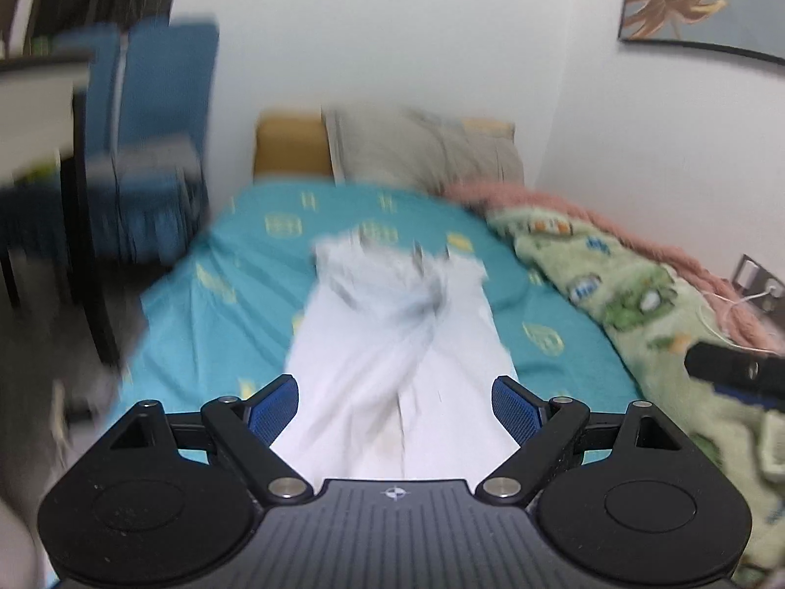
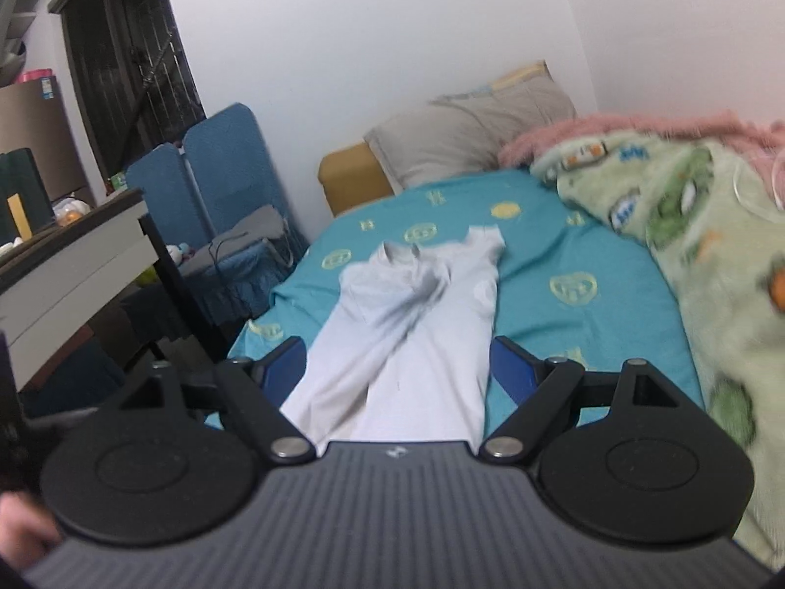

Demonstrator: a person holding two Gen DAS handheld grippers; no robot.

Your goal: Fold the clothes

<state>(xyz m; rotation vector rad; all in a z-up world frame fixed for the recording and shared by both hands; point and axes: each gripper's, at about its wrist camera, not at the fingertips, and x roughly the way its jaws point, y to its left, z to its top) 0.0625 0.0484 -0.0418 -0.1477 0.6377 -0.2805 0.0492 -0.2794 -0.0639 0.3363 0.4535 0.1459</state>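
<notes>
Both claws spread wide, left claw (image 1: 395, 410) and right claw (image 2: 396, 368), over white shirt (image 2: 412, 324).

A white garment (image 1: 392, 343) lies on the teal bed sheet (image 1: 549, 294), in the middle of the bed. Both its sides are folded inward, so it makes one long narrow strip. Its collar end points toward the head edge of the bed.
</notes>
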